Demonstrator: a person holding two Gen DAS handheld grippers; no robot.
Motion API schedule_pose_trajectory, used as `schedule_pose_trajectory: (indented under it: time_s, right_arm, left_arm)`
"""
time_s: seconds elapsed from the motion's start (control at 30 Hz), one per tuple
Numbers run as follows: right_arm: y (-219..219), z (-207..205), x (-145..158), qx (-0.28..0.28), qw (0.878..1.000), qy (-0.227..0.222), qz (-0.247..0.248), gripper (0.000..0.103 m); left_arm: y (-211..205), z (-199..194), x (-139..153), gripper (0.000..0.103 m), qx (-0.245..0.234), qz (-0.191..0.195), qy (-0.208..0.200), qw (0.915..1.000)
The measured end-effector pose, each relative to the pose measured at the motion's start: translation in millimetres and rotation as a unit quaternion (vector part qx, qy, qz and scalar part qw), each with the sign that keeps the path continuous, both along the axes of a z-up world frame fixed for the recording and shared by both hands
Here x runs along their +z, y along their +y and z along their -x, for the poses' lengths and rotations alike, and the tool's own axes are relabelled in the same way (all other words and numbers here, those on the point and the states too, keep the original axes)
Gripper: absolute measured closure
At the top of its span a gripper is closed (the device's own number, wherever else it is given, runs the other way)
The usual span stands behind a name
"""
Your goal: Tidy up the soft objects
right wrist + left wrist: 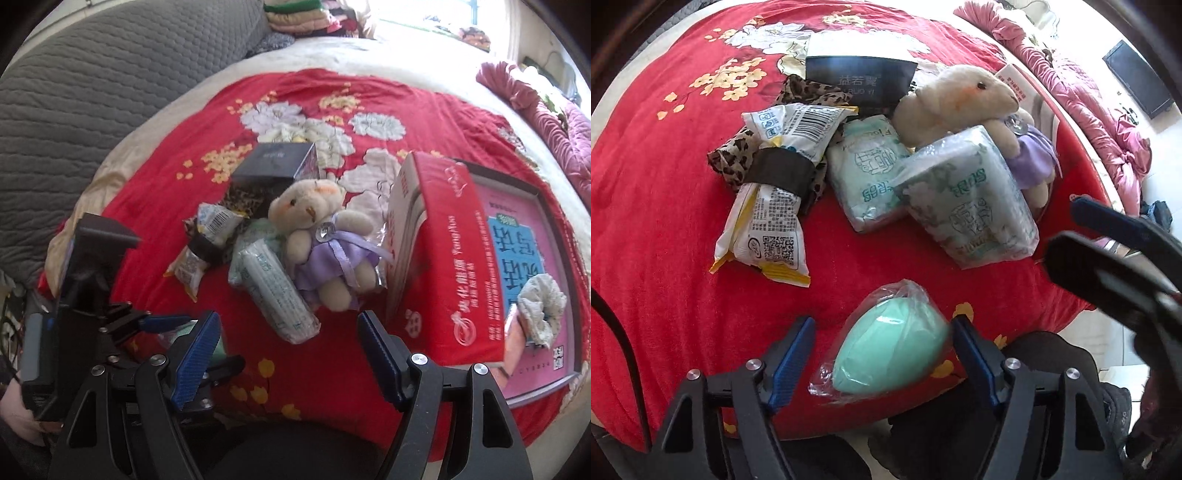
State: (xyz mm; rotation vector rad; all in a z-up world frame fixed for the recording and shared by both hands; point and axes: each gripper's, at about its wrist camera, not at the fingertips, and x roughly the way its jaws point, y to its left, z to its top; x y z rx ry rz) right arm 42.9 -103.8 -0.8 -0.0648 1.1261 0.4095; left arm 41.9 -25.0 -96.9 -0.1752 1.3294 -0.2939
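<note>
A mint-green egg-shaped sponge in clear plastic wrap (890,343) is flanked, ungripped, by the spread left gripper (882,356) on a red floral blanket (665,155). Tissue packs (967,206), a cream teddy bear in a lilac dress (321,240) and a red carton (450,258) are crowded beyond. The right gripper (288,354) is spread, empty.

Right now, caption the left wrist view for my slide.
Left gripper, jaws open, straddles a bagged mint-green sponge on the red floral blanket, facing tissue packs and a plush bear.
</note>
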Motion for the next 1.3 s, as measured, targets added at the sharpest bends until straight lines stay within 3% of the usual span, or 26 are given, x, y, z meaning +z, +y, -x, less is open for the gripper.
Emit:
schedule_pose_trajectory:
  time_s: [0.27,0.4,0.53,0.93,1.3]
  right_arm:
    - [15,-19,-28,0.008,1.0,0.022,0.016,0.045]
    - [19,-20,-33,0.017,0.999,0.029,0.008,0.067]
    - [19,-14,-31,0.026,0.999,0.033,-0.007,0.076]
    - [-4,6,-10,0.009,0.999,0.016,-0.052,0.082]
    - [-26,13,20,-0.015,0.996,-0.021,-0.088,0.082]
  left_arm:
    - [9,1,-3,0.028,0.003,0.018,0.005,0.9998]
    - [18,4,-3,0.028,0.003,0.022,0.006,0.9997]
    - [19,4,-1,0.029,0.005,0.024,0.006,0.9997]
    - [31,8,3,0.045,0.014,0.043,0.005,0.9989]
    - [34,22,32,0.046,0.017,0.057,-0.02,0.998]
